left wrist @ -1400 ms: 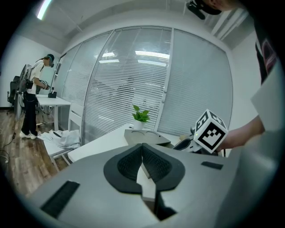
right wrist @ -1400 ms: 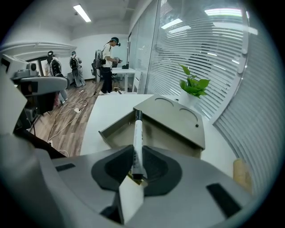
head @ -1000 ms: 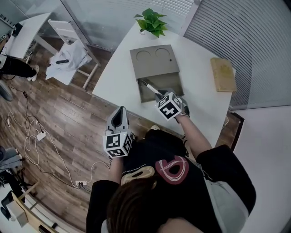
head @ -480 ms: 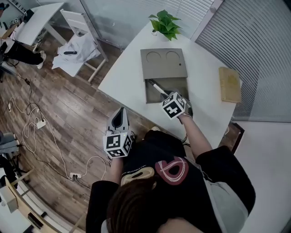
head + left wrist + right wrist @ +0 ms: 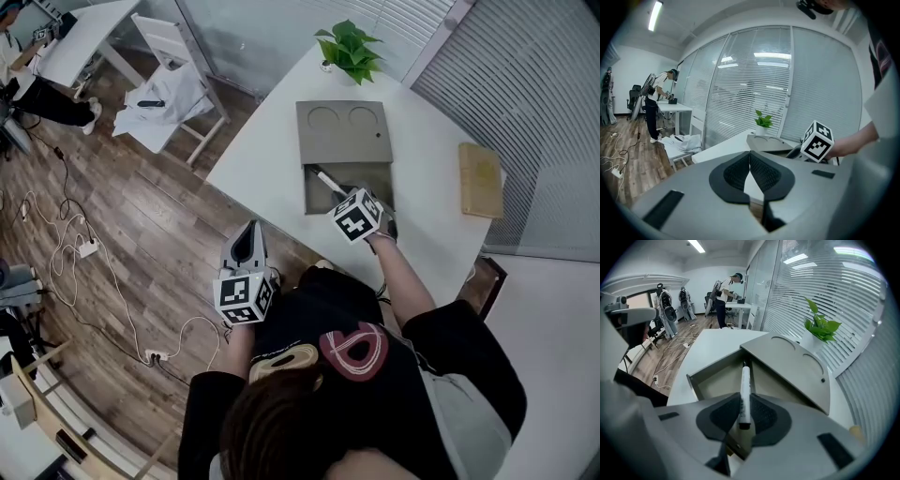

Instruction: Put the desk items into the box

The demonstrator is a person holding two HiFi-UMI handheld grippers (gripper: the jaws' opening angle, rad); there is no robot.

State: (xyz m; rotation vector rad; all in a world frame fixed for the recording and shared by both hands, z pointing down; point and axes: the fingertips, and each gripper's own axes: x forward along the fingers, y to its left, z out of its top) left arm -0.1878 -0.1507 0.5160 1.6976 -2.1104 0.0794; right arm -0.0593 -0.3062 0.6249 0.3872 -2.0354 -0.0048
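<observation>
A grey box (image 5: 344, 131) lies on the white table (image 5: 272, 141), its lid (image 5: 792, 364) slid back so the near compartment (image 5: 717, 378) is uncovered. My right gripper (image 5: 349, 208) hangs over that opening, tilted steeply down. Its jaws (image 5: 743, 399) are shut on a white marker pen (image 5: 745, 385) with a black cap, whose far end points into the compartment. The pen (image 5: 328, 181) also shows in the head view. My left gripper (image 5: 246, 272) is held off the table's near edge above the wooden floor. Its jaws (image 5: 750, 157) are shut with nothing between them.
A potted green plant (image 5: 349, 49) stands at the table's far edge behind the box. A wooden board (image 5: 481, 178) lies at the table's right. Blinds and glass walls run behind the table. A white chair with clothes (image 5: 164, 98) stands to the left on the floor.
My right gripper has sunk a little toward the box opening with the pen in it. The left gripper has kept its place.
</observation>
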